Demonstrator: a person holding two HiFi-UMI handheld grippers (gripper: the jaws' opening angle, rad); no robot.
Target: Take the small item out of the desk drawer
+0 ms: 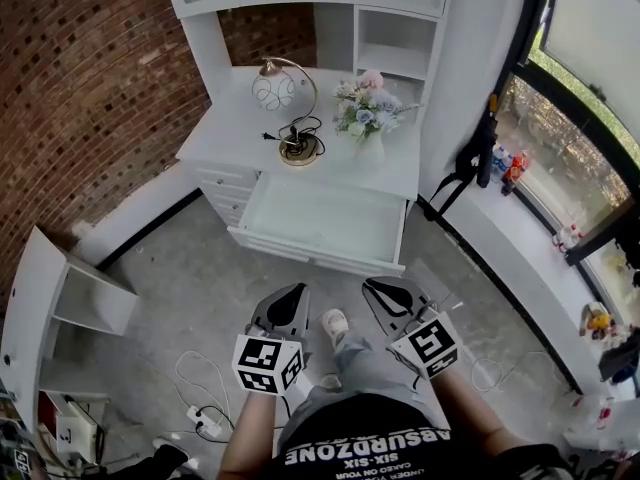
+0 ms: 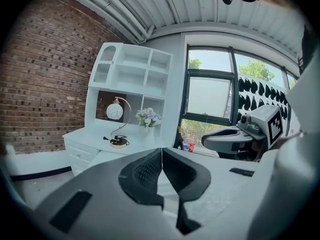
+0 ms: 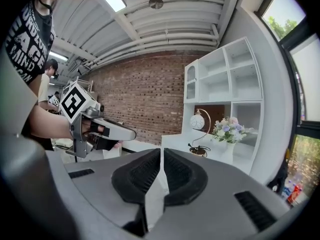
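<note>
**White table [image 1: 240,138], drawer [image 1: 320,218] drawn out; left gripper [image 1: 293,293] and right gripper [image 1: 380,286] both closed, nothing held**

The table is set against a brick wall [image 1: 90,68]. Its wide drawer is pulled out toward the person. The drawer's pale bottom is exposed to the head view, but the small item cannot be made out in it. A globe lamp [image 1: 285,108] and a vase of flowers [image 1: 368,118] are stood side by side on the table top, behind the drawer.

Both grippers are held low in front of the person, side by side, over the grey floor [image 1: 190,288] and well apart from the drawer. In the left gripper view the fingers [image 2: 145,171] are seen pressed together at their tips, with nothing between them. In the right gripper view the fingers [image 3: 142,174] are likewise brought together, and nothing is gripped. Neither the table nor the drawer is touched by either gripper. A power strip [image 1: 205,423] with white cables is noted on the floor at the person's left.
</note>
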